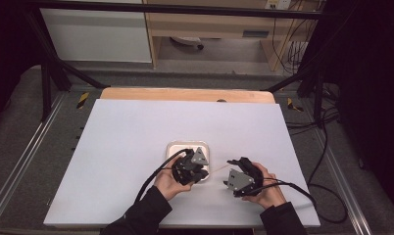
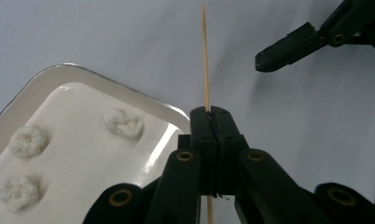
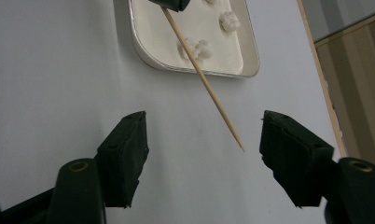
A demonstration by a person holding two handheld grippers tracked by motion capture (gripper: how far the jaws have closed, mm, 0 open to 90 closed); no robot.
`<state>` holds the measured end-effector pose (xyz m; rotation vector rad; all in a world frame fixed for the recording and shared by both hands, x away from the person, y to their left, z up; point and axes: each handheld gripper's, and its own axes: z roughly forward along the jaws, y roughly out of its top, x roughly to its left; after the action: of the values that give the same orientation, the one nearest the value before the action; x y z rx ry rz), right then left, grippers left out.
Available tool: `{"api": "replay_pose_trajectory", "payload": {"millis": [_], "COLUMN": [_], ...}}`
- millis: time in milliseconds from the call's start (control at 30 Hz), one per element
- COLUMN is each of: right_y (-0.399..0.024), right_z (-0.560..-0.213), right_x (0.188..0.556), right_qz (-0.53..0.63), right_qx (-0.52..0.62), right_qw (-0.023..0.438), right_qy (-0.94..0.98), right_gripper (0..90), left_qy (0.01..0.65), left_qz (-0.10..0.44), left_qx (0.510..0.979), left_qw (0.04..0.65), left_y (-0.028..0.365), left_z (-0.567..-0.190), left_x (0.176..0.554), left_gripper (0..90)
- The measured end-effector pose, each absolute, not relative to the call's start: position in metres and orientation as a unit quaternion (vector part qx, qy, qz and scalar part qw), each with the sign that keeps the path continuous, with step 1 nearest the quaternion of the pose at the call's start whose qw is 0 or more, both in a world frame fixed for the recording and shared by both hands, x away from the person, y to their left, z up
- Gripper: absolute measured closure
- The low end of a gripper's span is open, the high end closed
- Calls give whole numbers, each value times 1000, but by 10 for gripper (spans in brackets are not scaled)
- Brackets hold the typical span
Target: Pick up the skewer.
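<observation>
My left fingers [image 2: 212,116] are pressed together, pinching one wooden skewer [image 2: 205,56]. My right fingers [image 3: 204,154] are spread wide with nothing between them; the skewer's tip points into their gap, touching neither. Beside my left fingers, one white tray [image 2: 129,95] on the counter [image 1: 126,127] holds three pale puffs [image 2: 123,122].
</observation>
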<state>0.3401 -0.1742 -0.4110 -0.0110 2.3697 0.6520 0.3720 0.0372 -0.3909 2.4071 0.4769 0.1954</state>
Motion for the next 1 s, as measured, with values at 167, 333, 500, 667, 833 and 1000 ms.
{"api": "replay_pose_trajectory", "payload": {"millis": [167,333,500,667,833,1000], "right_y": [-173,-172,-170,-170,-169,-170], "right_z": [-413,-415,-418,-420,-421,-421], "right_x": [339,337,337,336,335,335], "right_qz": [234,222,207,201,194,186], "right_qx": [-34,-58,-90,-114,-129,-134], "right_qw": [347,355,362,368,373,366], "right_qy": [908,906,904,901,898,902], "right_gripper": [413,494,565,637,716,801], "left_qy": [174,168,163,153,149,148], "left_qz": [76,73,69,70,69,66], "left_qx": [925,929,931,934,937,937], "left_qw": [329,322,319,315,309,308], "left_y": [29,23,16,9,5,4], "left_z": [-389,-390,-389,-387,-388,-389], "left_x": [371,371,370,370,369,370], "left_gripper": [888,888,888,888,888,888]}}
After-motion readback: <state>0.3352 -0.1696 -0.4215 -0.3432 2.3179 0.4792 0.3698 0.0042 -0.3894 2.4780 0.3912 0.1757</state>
